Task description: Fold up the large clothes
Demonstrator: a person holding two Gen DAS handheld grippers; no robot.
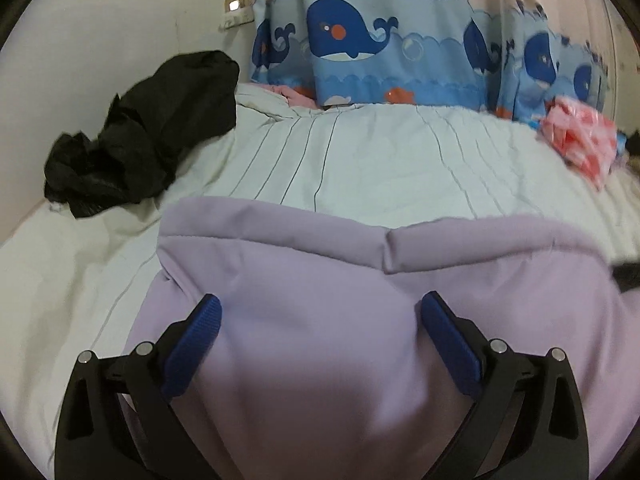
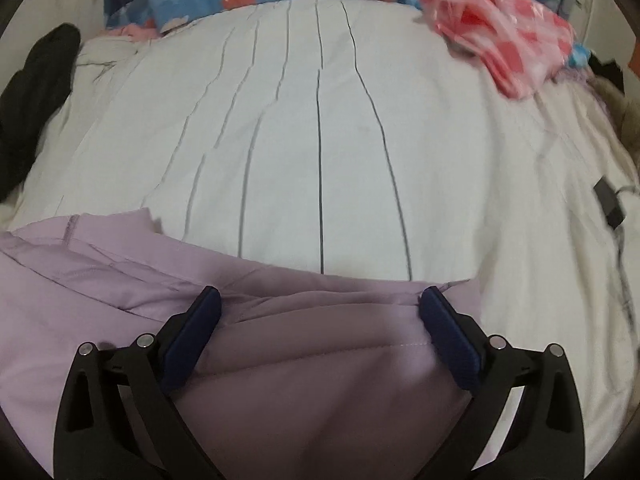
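Note:
A large lilac padded garment (image 1: 320,280) lies on the white striped bed cover (image 1: 380,160). It fills the lower half of the left wrist view and its far edge is folded over. My left gripper (image 1: 320,312) is open above it, jaws wide apart, holding nothing. In the right wrist view the same lilac garment (image 2: 280,340) lies bunched in soft folds near the bed's front. My right gripper (image 2: 320,304) is open over its far edge, empty.
A crumpled black garment (image 1: 144,132) lies at the left by the wall. A pink-and-red checked cloth (image 2: 504,36) lies at the far right. A blue whale curtain (image 1: 360,40) hangs behind the bed. A small black device with a cable (image 2: 608,200) lies at the right.

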